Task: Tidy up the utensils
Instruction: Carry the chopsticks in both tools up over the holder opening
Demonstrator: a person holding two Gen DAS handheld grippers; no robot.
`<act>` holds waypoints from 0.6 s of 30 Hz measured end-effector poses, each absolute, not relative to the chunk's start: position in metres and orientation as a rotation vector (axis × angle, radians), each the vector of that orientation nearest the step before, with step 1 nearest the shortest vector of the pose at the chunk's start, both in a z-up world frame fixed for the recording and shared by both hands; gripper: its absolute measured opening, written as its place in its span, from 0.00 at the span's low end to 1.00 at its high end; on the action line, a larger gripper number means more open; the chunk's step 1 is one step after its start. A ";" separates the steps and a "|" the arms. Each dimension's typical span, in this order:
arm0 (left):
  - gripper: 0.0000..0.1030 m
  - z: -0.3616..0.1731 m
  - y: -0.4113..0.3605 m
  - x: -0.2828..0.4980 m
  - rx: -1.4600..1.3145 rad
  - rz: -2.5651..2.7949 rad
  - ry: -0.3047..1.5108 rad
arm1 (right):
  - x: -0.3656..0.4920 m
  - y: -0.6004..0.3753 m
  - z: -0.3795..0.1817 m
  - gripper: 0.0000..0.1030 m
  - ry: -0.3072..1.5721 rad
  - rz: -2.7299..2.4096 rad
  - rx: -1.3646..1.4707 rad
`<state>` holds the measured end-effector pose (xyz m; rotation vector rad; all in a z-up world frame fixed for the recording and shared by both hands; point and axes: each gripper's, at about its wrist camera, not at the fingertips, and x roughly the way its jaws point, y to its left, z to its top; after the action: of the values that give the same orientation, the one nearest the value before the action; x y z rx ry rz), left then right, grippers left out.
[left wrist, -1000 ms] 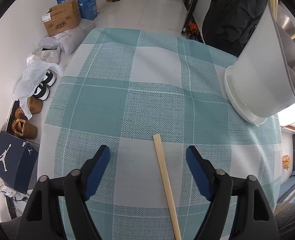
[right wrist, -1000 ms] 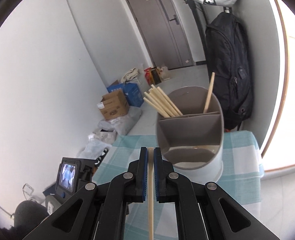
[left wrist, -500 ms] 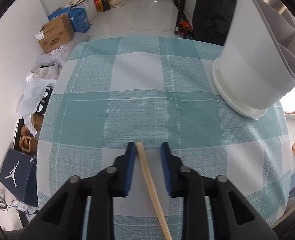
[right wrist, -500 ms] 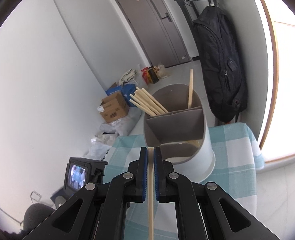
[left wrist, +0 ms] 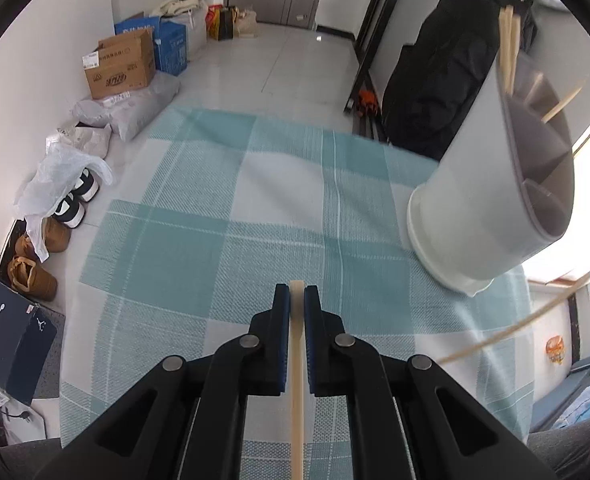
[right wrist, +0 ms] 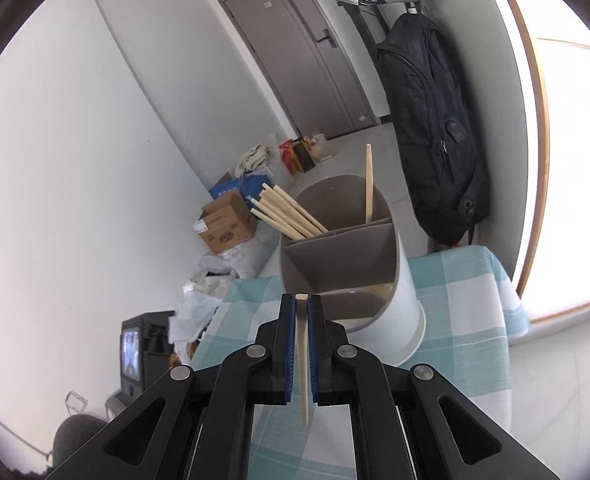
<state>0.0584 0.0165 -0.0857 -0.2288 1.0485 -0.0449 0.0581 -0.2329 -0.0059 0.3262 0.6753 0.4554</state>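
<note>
Both tongs were clamped tight, the left tongs [left wrist: 296,290] on a chopstick [left wrist: 296,360] running straight back along their fingers, low over the checked bench [left wrist: 215,248], and the right tongs [right wrist: 301,300] on a second chopstick [right wrist: 303,360] gripped the same lengthwise way. The divided holder [right wrist: 403,280] stood just ahead of the right pair and well off to the left pair's right, so the right looked nearer. Bundled sticks [right wrist: 287,212] crowded its rear-left compartment and a lone stick [right wrist: 369,184] the rear-right, leaving the near compartment the open way in, I'd judge.

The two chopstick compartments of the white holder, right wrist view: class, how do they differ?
In the holder, the left compartment has a bundle of chopsticks leaning left; the right compartment has a single chopstick, nearly upright. Both share grey walls and pale wooden sticks.
</note>
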 end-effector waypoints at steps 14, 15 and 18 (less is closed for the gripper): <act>0.03 -0.030 0.031 0.026 -0.281 -0.065 0.791 | 0.043 -0.221 -0.002 0.05 0.647 0.475 0.280; 0.03 -0.027 0.031 0.024 -0.275 -0.070 0.779 | 0.042 -0.220 -0.002 0.05 0.644 0.474 0.275; 0.03 -0.019 0.029 0.018 -0.258 -0.084 0.745 | 0.034 -0.217 0.001 0.05 0.627 0.474 0.252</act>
<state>0.0181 0.0292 -0.0186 -0.2580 0.7455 -0.0843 0.0339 -0.2168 0.0011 0.2516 0.6273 0.4744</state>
